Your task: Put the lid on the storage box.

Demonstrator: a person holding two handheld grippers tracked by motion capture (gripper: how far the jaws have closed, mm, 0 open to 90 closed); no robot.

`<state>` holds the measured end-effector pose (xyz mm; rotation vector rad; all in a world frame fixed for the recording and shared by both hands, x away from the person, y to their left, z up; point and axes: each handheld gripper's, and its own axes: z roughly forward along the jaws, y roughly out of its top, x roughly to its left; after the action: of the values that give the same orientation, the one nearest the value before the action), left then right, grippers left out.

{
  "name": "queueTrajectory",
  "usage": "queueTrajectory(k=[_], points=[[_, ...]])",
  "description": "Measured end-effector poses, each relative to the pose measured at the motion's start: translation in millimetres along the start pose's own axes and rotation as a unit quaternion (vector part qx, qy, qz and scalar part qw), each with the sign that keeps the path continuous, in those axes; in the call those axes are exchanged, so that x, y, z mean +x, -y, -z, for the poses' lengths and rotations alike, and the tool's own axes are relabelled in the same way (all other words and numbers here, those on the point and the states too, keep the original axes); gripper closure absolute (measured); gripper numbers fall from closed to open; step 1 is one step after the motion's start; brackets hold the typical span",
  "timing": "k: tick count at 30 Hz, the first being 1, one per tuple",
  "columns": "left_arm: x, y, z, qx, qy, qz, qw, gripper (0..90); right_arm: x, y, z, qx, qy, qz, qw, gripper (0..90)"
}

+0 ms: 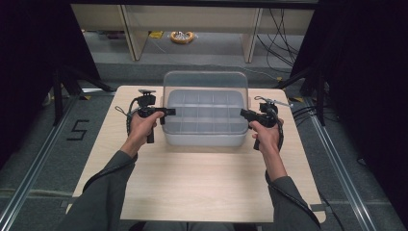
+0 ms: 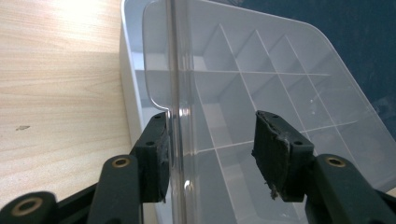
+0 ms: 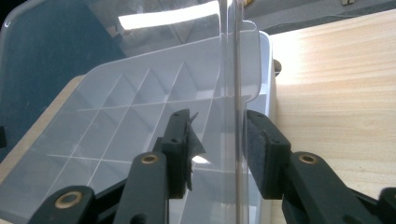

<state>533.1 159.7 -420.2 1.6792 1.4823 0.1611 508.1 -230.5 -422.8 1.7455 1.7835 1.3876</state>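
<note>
The clear plastic compartment box is sitting mid-bench, its hinged lid standing upright. The left claw and right claw are straddling the lid's side edges, released; I'd withdraw both evenly, avoiding nudging it.

We hold our forearms apart, each hand wrapped round a black two-fingered gripper. The left gripper points inward to the right, the right gripper inward to the left, both with fingers parted.
</note>
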Motion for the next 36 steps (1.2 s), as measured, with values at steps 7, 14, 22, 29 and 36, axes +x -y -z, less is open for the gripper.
queueTrajectory(k=[7, 14, 22, 29, 36], points=[[4.4, 1.7, -7.9, 0.007, 0.000, 0.008, 0.9999, 46.5, -2.9, 5.0, -5.1, 0.006, 0.004, -0.010, 0.9999, 62.0], [7.0, 3.5, -14.9, 0.009, -0.003, 0.010, 0.9999, 45.3, -8.3, 9.4, -10.6, 0.008, 0.002, -0.009, 0.9999, 59.9], [6.1, 5.3, -16.7, -0.001, -0.009, 0.005, 0.9999, 44.5, -6.0, 10.0, -12.0, 0.007, 0.008, -0.014, 0.9998, 58.8], [1.2, 10.5, -17.0, -0.019, -0.034, -0.029, 0.9988, 42.9, -8.5, 14.8, -14.8, 0.010, 0.006, -0.028, 0.9996, 58.1], [-0.2, 11.2, -16.8, -0.023, -0.041, -0.027, 0.9985, 42.6, -9.8, 16.5, -16.7, 0.011, 0.004, -0.022, 0.9997, 57.2]])
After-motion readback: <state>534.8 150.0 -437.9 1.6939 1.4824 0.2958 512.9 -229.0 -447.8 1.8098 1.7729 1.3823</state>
